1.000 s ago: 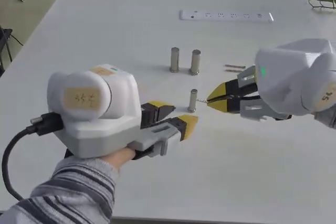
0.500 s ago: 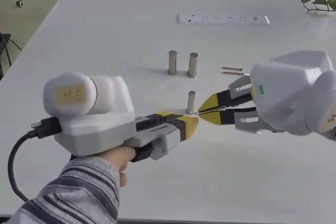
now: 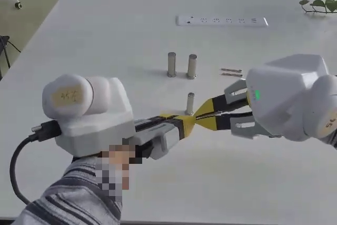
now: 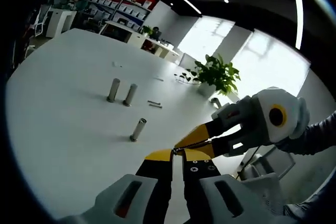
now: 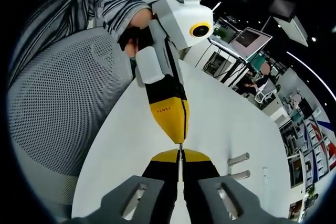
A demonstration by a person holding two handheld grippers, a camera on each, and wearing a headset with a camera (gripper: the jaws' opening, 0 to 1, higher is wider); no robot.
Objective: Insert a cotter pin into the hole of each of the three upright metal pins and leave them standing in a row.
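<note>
**A:** Cotter pin (image 5: 180, 148): where is it?

**B:** Off the counter (image 3: 105, 35), held between my two tools, just on the near side of the near pin (image 3: 190, 103). My right tool (image 3: 203, 115) is clenched on one end. My left tool (image 3: 189, 123) meets it tip to tip and looks clenched on the other end.

**A:** Which step?

**B:** A regrip before the first insertion, I'd say. The far pair (image 3: 171, 65) look bare, and the spares (image 3: 230, 71) lie to their right.

**A:** Next?

**B:** I'd release one tool, level the cotter pin with the near pin's hole, and push gently without tipping it.
</note>
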